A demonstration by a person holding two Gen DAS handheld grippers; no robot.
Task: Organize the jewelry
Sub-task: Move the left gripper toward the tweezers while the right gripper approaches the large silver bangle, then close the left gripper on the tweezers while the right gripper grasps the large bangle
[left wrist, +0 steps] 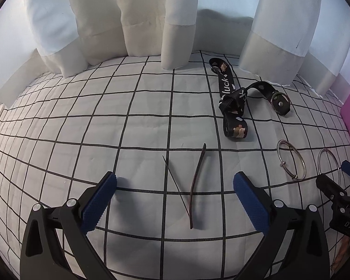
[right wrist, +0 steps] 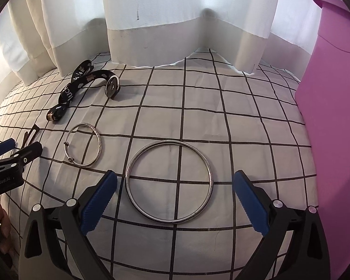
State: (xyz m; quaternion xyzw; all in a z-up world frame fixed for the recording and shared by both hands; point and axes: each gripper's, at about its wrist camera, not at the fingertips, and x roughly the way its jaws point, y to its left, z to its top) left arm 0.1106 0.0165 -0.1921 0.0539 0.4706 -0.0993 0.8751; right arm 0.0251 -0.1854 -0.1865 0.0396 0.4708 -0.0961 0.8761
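Right tongs (right wrist: 175,200) spread | plain bangle (right wrist: 169,182) flat, silver, unbroken ring

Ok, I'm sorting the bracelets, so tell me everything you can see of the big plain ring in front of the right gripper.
The large bangle is a plain, closed silvery hoop, metal by its look, thin and round in section, with dull tarnished patches. It lies flat on the checked bedsheet, just ahead of the open right gripper and untouched by it. The smaller clasped bangle lies apart to its left; the pink bin stands to its right.
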